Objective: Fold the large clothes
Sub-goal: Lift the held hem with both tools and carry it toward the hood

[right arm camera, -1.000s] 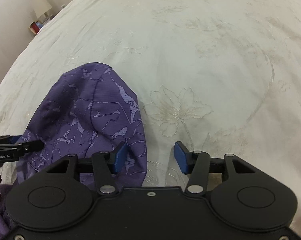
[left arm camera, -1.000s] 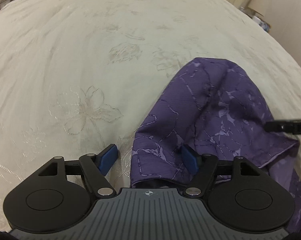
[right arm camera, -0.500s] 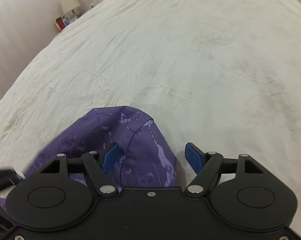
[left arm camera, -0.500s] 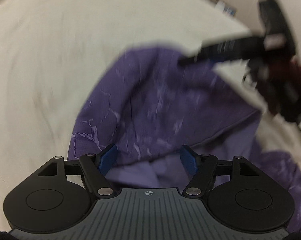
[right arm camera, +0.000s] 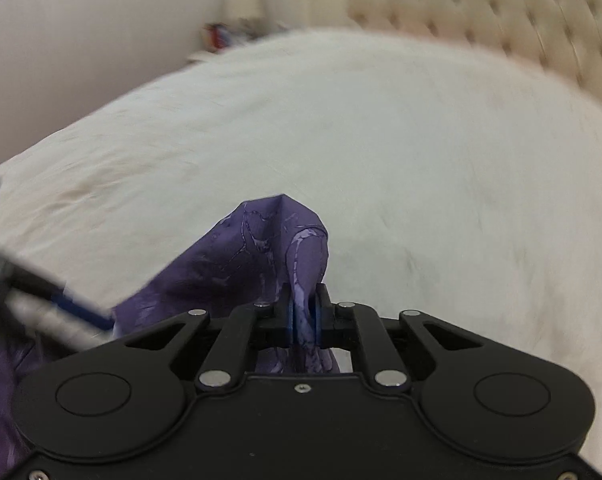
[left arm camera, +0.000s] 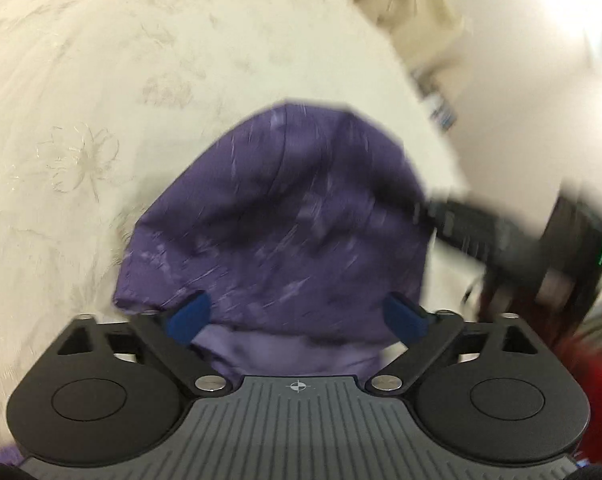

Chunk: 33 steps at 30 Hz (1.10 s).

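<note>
Garment (left arm camera: 285,220) is lying on the bedspread (left arm camera: 101,120) in the left wrist view, purple with a pale marbled print (blurry here). Left gripper (left arm camera: 299,316) is sitting with its blue pads spread wide either side of the near edge, clamping nothing. Right gripper is reaching in from the right at the cloth's far side.

Over in the right wrist view, the right gripper (right arm camera: 304,316) is pinching a fold of the garment (right arm camera: 253,256) with pads pressed together, cloth bunching up above them. Tufted headboard (right arm camera: 501,20) is showing behind the bedspread (right arm camera: 421,160).
</note>
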Each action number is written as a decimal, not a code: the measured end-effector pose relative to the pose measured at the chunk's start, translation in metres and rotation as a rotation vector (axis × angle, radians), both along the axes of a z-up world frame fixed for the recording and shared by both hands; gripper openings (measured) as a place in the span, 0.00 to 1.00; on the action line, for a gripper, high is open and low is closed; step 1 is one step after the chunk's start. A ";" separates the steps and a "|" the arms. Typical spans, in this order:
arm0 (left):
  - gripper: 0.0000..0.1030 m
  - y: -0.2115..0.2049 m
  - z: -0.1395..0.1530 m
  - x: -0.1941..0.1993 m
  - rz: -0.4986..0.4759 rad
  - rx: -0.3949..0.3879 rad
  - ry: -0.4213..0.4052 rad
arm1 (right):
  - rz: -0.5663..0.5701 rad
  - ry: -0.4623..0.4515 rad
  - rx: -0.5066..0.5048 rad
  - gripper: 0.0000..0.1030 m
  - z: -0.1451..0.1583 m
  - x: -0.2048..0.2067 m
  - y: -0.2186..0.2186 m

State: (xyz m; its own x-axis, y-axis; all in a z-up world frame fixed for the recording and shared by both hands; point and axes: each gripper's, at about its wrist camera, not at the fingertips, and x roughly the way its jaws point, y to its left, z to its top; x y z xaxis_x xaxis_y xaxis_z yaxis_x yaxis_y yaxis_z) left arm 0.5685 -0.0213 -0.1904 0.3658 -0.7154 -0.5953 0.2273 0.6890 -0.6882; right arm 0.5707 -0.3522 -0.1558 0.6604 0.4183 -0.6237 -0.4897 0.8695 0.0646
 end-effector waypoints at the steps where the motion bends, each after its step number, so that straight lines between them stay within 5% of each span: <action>1: 0.96 0.008 0.007 0.000 0.007 -0.052 0.006 | 0.023 -0.031 -0.018 0.15 0.008 -0.013 0.002; 8: 1.00 0.043 0.040 0.002 0.101 -0.313 0.098 | 0.185 -0.183 -0.169 0.15 0.040 -0.111 0.031; 13: 0.98 0.031 0.017 0.008 0.106 -0.258 0.293 | 0.263 -0.216 -0.273 0.15 0.041 -0.155 0.062; 14: 0.88 0.029 0.012 0.005 0.108 -0.237 0.329 | 0.273 -0.218 -0.287 0.15 0.041 -0.162 0.065; 15: 0.58 0.029 0.009 0.000 0.124 -0.231 0.359 | 0.278 -0.217 -0.294 0.15 0.041 -0.168 0.067; 17: 0.23 0.034 0.006 -0.014 0.164 -0.292 0.367 | 0.287 -0.218 -0.310 0.15 0.042 -0.180 0.067; 18: 0.19 0.038 0.009 -0.027 0.201 -0.316 0.344 | 0.293 -0.218 -0.314 0.15 0.043 -0.187 0.066; 25: 0.19 0.033 0.045 -0.119 0.123 -0.199 0.172 | 0.417 -0.236 -0.380 0.15 0.046 -0.260 0.067; 30: 0.19 0.027 0.002 -0.182 0.108 -0.053 0.187 | 0.545 -0.159 -0.477 0.17 0.006 -0.319 0.083; 33: 0.19 0.029 -0.036 -0.210 0.122 0.025 0.230 | 0.526 -0.065 -0.476 0.24 -0.022 -0.332 0.090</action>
State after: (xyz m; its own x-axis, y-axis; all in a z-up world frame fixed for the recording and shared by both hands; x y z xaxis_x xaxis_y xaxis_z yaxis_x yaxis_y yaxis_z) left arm 0.3582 0.0077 -0.2266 0.3012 -0.6583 -0.6899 -0.0187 0.7193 -0.6945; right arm 0.2392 -0.2619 -0.1778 0.4877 0.3836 -0.7842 -0.8421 0.4436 -0.3067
